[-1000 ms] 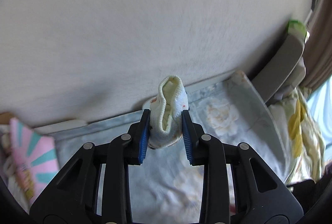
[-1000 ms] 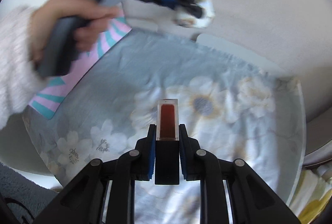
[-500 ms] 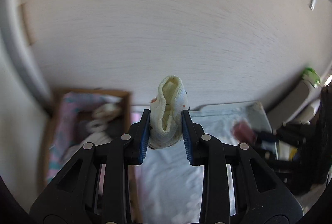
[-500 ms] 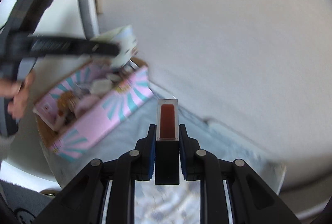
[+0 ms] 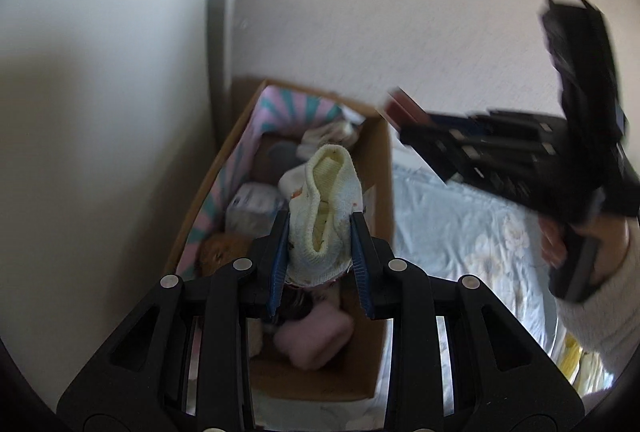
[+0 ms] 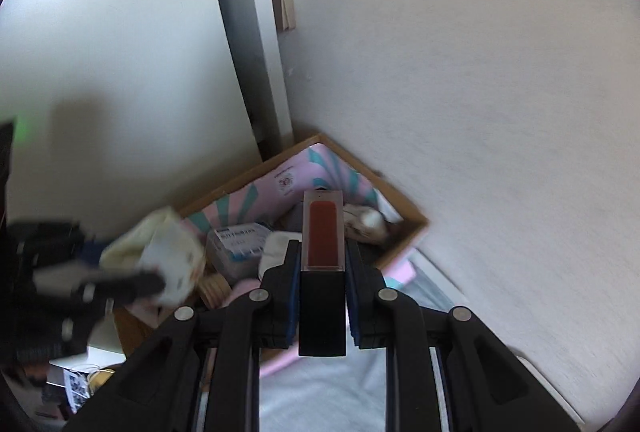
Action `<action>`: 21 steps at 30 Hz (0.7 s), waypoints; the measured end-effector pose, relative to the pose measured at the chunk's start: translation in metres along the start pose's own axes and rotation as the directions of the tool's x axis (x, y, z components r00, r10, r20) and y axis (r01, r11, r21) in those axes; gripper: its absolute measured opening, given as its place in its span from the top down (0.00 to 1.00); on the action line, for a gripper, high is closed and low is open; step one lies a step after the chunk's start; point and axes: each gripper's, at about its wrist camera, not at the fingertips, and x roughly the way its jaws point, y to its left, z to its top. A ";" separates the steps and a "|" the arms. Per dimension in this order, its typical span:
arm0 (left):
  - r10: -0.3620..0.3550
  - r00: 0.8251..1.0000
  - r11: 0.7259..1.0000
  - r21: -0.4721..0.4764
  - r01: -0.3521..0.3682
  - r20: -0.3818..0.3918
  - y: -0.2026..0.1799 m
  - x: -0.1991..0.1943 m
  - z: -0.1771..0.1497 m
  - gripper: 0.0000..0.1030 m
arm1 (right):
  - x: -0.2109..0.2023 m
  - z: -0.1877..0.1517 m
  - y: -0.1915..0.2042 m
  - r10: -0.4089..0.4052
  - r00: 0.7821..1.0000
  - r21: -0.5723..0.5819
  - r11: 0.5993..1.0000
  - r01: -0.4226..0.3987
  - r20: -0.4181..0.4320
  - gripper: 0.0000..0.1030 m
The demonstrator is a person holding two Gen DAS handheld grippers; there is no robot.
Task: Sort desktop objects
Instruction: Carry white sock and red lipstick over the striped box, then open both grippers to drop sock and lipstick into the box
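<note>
While left gripper (image 5: 320,252) jaws pinch knit sock (image 5: 324,207), right gripper (image 6: 322,272) jaws clamp rectangular tube (image 6: 322,232).

The sock (image 5: 324,216) is pale blue with a cream-yellow cuff. The box (image 6: 248,191) is brown cardboard, lined with pink and teal rays. The cloth (image 5: 460,232) is light blue with white flowers.

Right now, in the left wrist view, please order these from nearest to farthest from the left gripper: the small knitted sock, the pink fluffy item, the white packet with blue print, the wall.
1. Small knitted sock: clamped in the left gripper.
2. Pink fluffy item: just below, at the cardboard box's near end.
3. White packet with blue print: left, deeper inside.
4. Wall: behind the box.
</note>
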 end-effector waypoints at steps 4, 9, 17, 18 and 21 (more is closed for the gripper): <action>0.001 1.000 1.000 -0.029 -0.002 -0.022 -0.001 0.012 -0.015 0.74 | 0.032 0.010 0.001 -0.006 0.999 0.023 1.000 0.007 -0.032 0.82; 0.006 0.999 0.999 -0.041 -0.008 -0.053 0.004 0.026 -0.023 0.74 | 0.052 0.017 -0.006 -0.016 0.999 0.059 0.998 0.018 -0.046 0.82; -0.034 0.991 0.996 -0.085 0.023 -0.130 0.015 0.032 -0.024 0.03 | 0.073 0.020 -0.027 -0.003 0.997 0.173 0.985 0.016 -0.080 0.35; -0.030 0.992 0.997 -0.080 0.021 -0.119 0.014 0.029 -0.024 0.02 | 0.069 0.019 -0.030 0.004 0.998 0.196 0.981 0.008 -0.060 0.21; -0.026 0.994 0.999 -0.049 0.021 -0.108 0.010 0.039 -0.028 0.00 | 0.058 0.017 -0.037 0.001 1.000 0.248 0.969 0.004 -0.019 0.21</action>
